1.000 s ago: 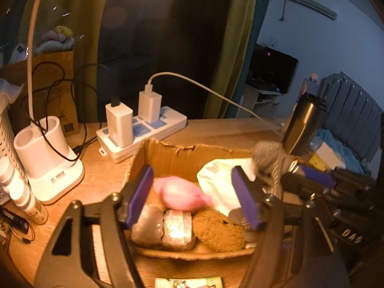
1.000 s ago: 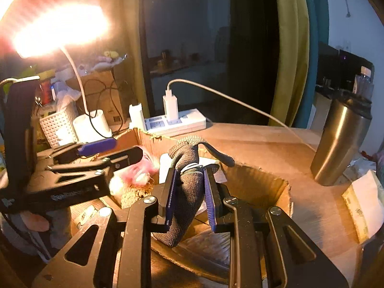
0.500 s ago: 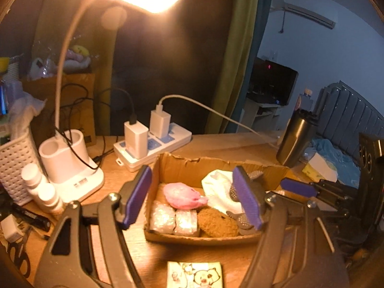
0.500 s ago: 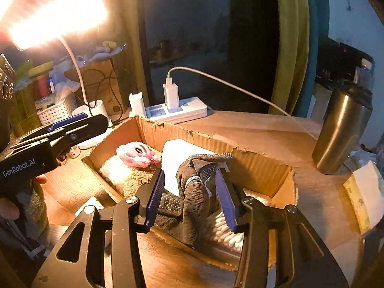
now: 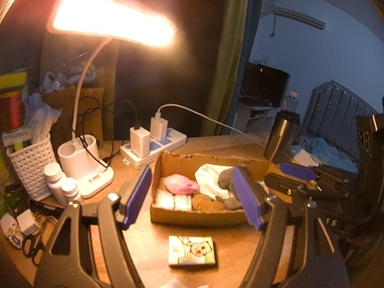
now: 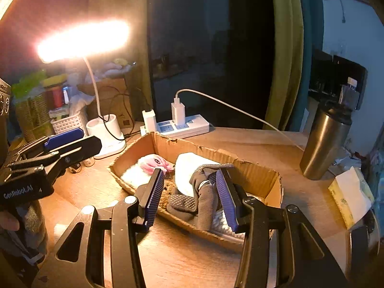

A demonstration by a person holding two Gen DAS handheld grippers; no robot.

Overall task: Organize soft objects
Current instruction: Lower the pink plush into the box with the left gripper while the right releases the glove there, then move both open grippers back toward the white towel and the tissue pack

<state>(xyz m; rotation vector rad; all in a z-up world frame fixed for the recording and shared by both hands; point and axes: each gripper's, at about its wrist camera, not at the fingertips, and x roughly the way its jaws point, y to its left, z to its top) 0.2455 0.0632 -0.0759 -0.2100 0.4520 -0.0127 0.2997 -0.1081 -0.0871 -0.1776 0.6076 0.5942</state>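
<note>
The grey glove (image 6: 204, 196) lies draped inside the cardboard box (image 6: 259, 175), toward its right end, partly over a white cloth (image 6: 187, 170) and some pale cotton-like stuff at the near right corner. The right gripper (image 6: 189, 192) frames the glove with its jaws apart; the pads do not press on it, so the glove looks released into the box. To the left in the box sit a pink plush toy (image 5: 181, 183), a brown sponge-like pad (image 5: 205, 204) and two small wrapped packets (image 5: 171, 200), all resting inside the walls. The left gripper (image 5: 192, 199) hovers on the near side of the box with its jaws wide and nothing between them. Outside the box, on the near part of the wooden desk (image 5: 153, 244), lies a small tissue pack with a cartoon print (image 5: 190, 249), apparently the one soft thing not yet put away. Judging by this, most of the sorting is done, and that pack is the likely next pick. Farther out stand a lit desk lamp (image 5: 84, 158), a power strip (image 5: 156, 144) and a steel tumbler (image 6: 324, 144).
</note>
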